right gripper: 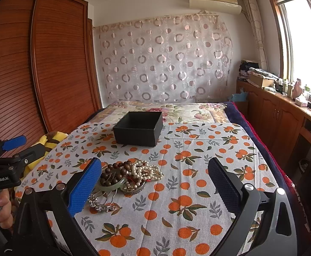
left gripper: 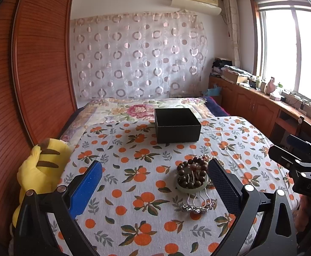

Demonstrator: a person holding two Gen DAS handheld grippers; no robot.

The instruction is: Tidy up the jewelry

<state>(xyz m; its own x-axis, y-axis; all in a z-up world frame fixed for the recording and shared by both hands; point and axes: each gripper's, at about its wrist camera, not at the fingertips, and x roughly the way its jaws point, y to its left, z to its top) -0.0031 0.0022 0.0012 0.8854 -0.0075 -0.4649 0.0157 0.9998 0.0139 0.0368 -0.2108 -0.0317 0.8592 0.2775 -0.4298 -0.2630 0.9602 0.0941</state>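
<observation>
A jewelry pile lies on the orange-print cloth [left gripper: 134,224]: a brown bead bracelet [left gripper: 189,170], a green jade bangle [left gripper: 189,190], a silver comb-like piece [left gripper: 198,205], white pearl strands [right gripper: 147,169] and a metal bangle [right gripper: 134,189]. Beyond it stands an open, empty black box [left gripper: 176,125] [right gripper: 138,130]. My left gripper [left gripper: 155,163] is open, low over the cloth, with the pile just inside its right finger. My right gripper [right gripper: 154,162] is open too, the pile by its left blue pad [right gripper: 85,185]. Nothing is held.
A yellow plush toy [left gripper: 40,166] lies at the bed's left edge, against a wooden wardrobe [left gripper: 38,64]. Low wooden cabinets [right gripper: 283,117] with clutter run under the window on the right. A hand [right gripper: 2,204] holds the left gripper's handle.
</observation>
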